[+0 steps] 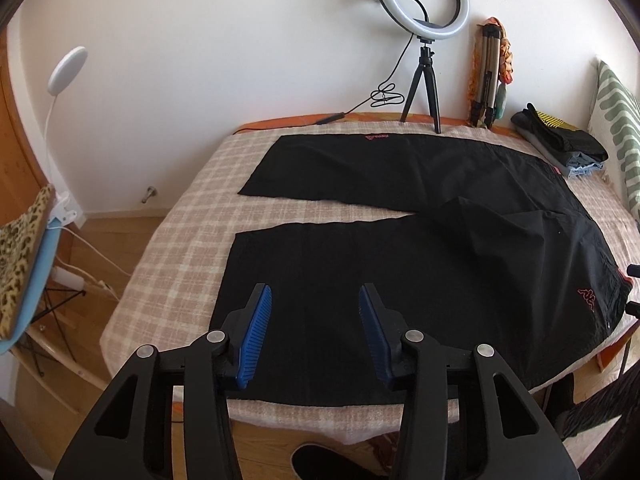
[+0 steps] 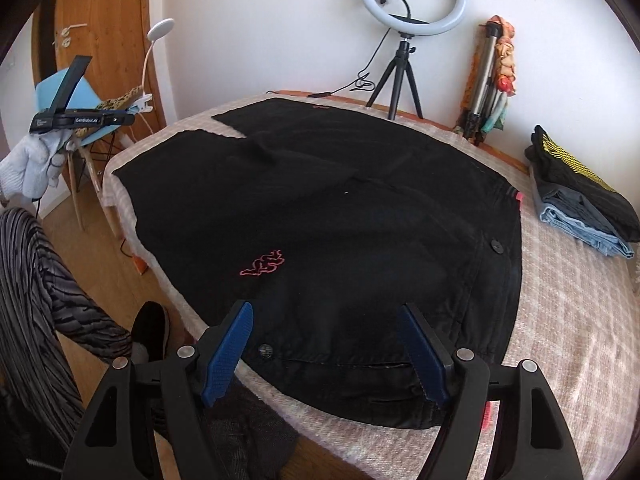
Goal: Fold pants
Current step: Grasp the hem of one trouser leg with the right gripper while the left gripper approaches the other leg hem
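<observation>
Black pants [image 1: 420,248] with a pink logo lie spread flat on a checked tablecloth [image 1: 180,216], legs pointing left and apart, waist at the right. My left gripper [image 1: 315,294] is open and empty, hovering above the near leg close to its hem. In the right wrist view the pants [image 2: 340,220] fill the table, waistband nearest. My right gripper [image 2: 326,312] is open and empty above the waistband near the front edge. The left gripper [image 2: 76,116] shows at the far left, held by a gloved hand.
A ring light on a tripod [image 1: 422,28] and a folded tripod [image 1: 488,76] stand at the table's back edge. A stack of folded clothes [image 2: 580,196] lies at the right. A blue chair [image 1: 24,288] stands left of the table.
</observation>
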The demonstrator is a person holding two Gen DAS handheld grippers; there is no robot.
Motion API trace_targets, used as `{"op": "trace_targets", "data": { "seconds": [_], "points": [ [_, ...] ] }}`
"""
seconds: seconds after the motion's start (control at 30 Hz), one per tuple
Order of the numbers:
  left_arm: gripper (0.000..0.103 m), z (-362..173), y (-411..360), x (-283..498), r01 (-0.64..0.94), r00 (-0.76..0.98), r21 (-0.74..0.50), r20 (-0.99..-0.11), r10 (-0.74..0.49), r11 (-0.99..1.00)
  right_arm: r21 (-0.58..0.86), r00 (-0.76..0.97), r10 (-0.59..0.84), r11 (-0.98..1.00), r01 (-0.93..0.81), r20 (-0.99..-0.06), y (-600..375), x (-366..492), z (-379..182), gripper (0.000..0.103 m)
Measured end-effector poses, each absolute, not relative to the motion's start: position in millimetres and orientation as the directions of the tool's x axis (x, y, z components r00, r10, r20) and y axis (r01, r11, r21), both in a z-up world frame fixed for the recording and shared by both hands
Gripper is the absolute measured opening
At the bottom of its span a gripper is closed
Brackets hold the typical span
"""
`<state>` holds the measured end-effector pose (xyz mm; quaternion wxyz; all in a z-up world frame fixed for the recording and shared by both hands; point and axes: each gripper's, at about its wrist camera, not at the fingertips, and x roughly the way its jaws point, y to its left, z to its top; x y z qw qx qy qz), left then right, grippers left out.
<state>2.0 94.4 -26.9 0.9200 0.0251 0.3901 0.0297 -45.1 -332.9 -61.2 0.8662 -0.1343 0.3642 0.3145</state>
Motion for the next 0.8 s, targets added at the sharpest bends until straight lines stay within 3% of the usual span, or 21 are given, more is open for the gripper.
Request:
{"op": "trace_targets", "data": {
  "seconds": [0.17,0.3,0.57,0.8],
  "points": [
    [0.044,-41,119,-4,-0.058,0.649,0.088,-0.753,0.105,0.994,-0.081,0.492,0.448,0.672,-0.736,-0.746,-298,-57,-72,0.076],
    [0.044,-46,136,-9,-0.077,0.63,0.073,-0.77,0.105,0.994,-0.158,0.482,0.419,0.607,-0.779,-0.77,-274,-62,-82,0.067],
    [0.044,-46,140,1,0.032,0.628,0.119,-0.775,0.073,0.992,-0.234,0.464,0.358,0.528,-0.816,-0.811,-250,-64,-96,0.057],
    [0.044,-54,137,4,0.143,0.608,0.14,-0.794,0.025,0.98,-0.232,0.441,0.323,0.522,-0.821,-0.837,-243,-54,-88,0.028]
  ]
}}
